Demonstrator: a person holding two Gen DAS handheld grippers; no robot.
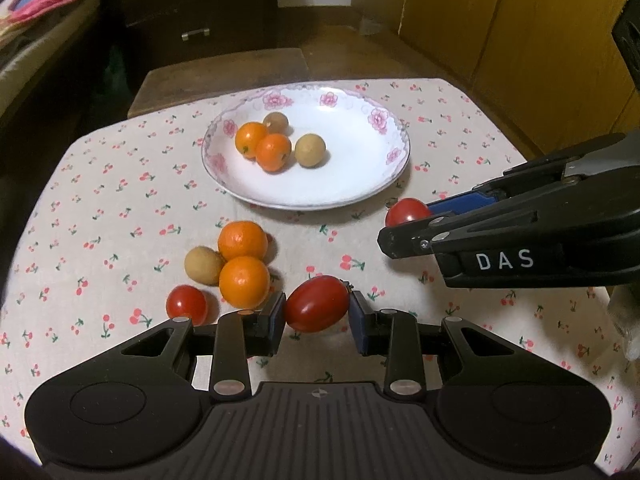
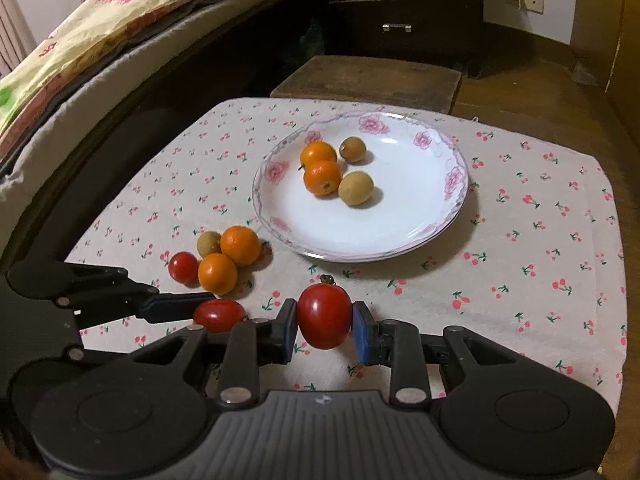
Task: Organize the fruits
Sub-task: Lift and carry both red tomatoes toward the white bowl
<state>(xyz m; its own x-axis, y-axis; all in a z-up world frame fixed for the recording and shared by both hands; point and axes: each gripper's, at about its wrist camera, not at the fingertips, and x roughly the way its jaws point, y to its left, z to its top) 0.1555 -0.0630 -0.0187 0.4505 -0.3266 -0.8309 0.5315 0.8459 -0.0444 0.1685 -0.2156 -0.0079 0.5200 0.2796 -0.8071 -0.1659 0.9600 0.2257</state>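
Observation:
A white plate point(image 1: 352, 184) with pink flowers holds two oranges point(image 1: 273, 152) and two brown longans point(image 1: 310, 149); it also shows in the right wrist view point(image 2: 400, 220). On the cloth lie two oranges point(image 1: 243, 241), a longan point(image 1: 203, 265) and a small tomato point(image 1: 186, 305). My left gripper point(image 1: 318, 314) is shut on an oval tomato point(image 1: 317, 303). My right gripper point(image 2: 325, 322) is shut on a round tomato point(image 2: 324, 316) with a stem, which also shows in the left wrist view point(image 1: 407, 211).
The table has a cherry-print cloth point(image 2: 520, 260). A wooden stool point(image 2: 368, 76) stands behind it, a bed point(image 2: 100, 40) on the left and a dark drawer chest point(image 2: 400, 4) at the back. Yellow cabinet doors point(image 1: 520, 40) stand at the right.

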